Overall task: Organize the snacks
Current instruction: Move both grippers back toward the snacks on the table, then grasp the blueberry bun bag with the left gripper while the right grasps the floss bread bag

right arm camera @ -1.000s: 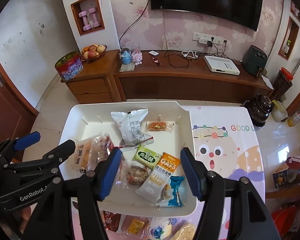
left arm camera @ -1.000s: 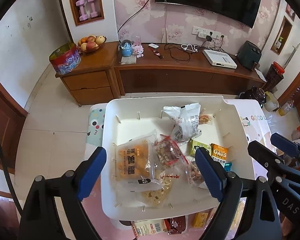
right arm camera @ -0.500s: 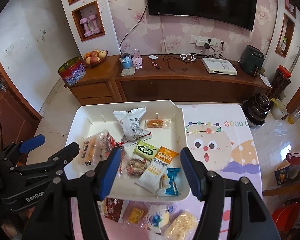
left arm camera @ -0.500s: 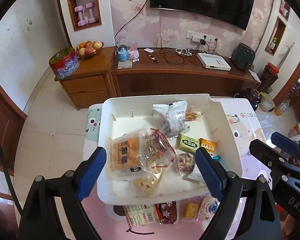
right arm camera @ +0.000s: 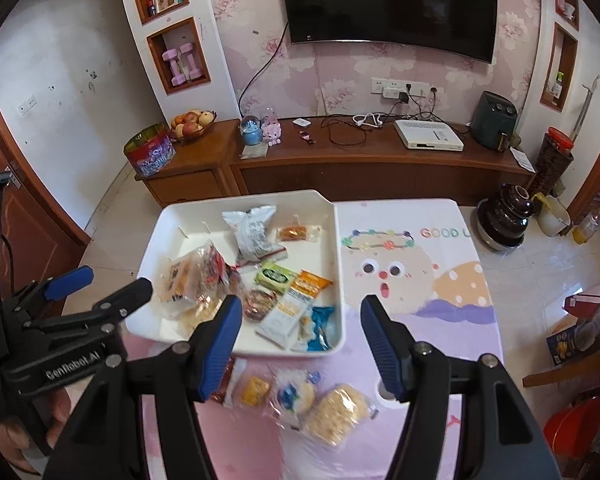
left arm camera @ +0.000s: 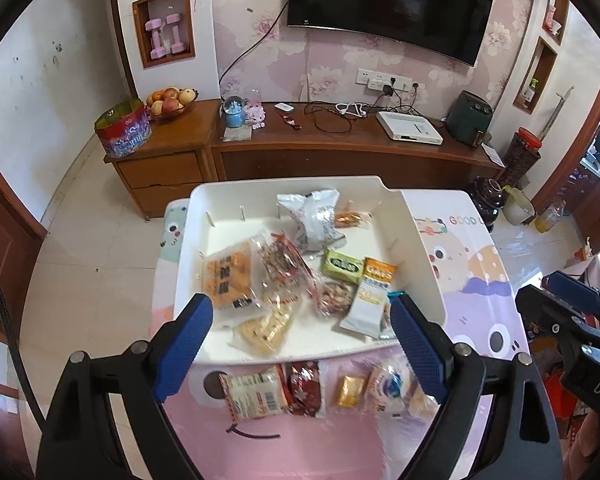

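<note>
Left wrist view
Left gripper (left arm camera: 300, 344): jaws spread wide, nothing between them, hovering above the near edge of the white tray (left arm camera: 424, 264).
Snacks in tray: a loose heap. Orange cracker pack (left arm camera: 228, 276), red-flecked clear bag (left arm camera: 284, 270), silver pouch (left arm camera: 314, 218), green pack (left arm camera: 343, 266), oat bar (left arm camera: 370, 298), pale cracker pack (left arm camera: 266, 328).
Snacks outside tray: a row on the pink tablecloth (left arm camera: 300, 452) just in front of the tray. White-and-red pack (left arm camera: 256, 396), dark red pack (left arm camera: 305, 388), gold sweet (left arm camera: 350, 391), blue-print clear pack (left arm camera: 388, 386).
Risk, tray wall: the row lies close against the rim; a descending finger could strike the wall and shove the tray.
Risk, slippery film: a pinch at a wrapper's edge likely slides off.

Right wrist view
Right gripper (right arm camera: 300, 344): also wide open and empty, above the tray's near right corner.
Loose items here: round rice cracker (right arm camera: 336, 410), blue-print clear pack (right arm camera: 292, 396), gold sweet (right arm camera: 255, 391), touching or overlapping; this patch is blurred, so I cannot tell where one ends.
Risk, double grab: closing there may catch two wrappers, or crush the brittle cracker.
Risk, collision: the left gripper (right arm camera: 96, 288) sits just beside the tray's left side; both tools reaching for the same row could clash.
Risk, table edge: a nudged pack may slide off the near side.
</note>
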`<state>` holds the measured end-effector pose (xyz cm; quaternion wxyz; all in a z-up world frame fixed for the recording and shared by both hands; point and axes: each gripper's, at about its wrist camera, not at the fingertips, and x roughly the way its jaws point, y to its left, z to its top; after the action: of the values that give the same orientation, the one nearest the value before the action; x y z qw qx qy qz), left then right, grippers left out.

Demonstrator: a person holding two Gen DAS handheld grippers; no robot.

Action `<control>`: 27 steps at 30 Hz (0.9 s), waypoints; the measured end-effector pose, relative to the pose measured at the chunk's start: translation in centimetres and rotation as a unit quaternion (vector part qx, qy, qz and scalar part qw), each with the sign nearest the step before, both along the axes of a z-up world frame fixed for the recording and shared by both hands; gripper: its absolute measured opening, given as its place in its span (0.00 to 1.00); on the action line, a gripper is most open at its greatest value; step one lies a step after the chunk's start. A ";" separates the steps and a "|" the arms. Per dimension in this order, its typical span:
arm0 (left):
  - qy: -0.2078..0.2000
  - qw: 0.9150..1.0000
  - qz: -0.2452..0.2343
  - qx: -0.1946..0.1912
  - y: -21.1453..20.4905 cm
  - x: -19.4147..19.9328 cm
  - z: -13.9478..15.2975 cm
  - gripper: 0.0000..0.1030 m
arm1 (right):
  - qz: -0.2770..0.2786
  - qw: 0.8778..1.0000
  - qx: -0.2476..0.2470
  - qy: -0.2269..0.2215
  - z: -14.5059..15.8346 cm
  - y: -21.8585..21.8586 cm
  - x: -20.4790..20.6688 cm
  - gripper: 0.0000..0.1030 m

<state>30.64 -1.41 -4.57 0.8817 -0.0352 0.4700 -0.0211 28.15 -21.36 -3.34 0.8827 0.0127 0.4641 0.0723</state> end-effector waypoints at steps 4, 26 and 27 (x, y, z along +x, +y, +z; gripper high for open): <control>0.011 1.000 -0.008 -0.005 -1.3 -1.2 -1.0 0.87 | -0.007 1.000 -0.003 0.017 -1.0 -1.9 -1.1 0.60; 0.099 0.994 -0.036 -0.021 -5.3 -5.1 -13.6 0.87 | -0.050 0.984 0.033 0.168 -17.5 -4.8 -3.1 0.60; 0.100 0.994 -0.035 -0.021 -5.1 -5.0 -13.7 0.87 | -0.055 0.982 0.033 0.175 -18.2 -4.7 -2.8 0.60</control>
<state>25.60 -6.52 -18.26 0.8281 -0.0393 0.5563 -0.0581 25.32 -26.02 -21.54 0.7897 0.0797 0.6073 0.0355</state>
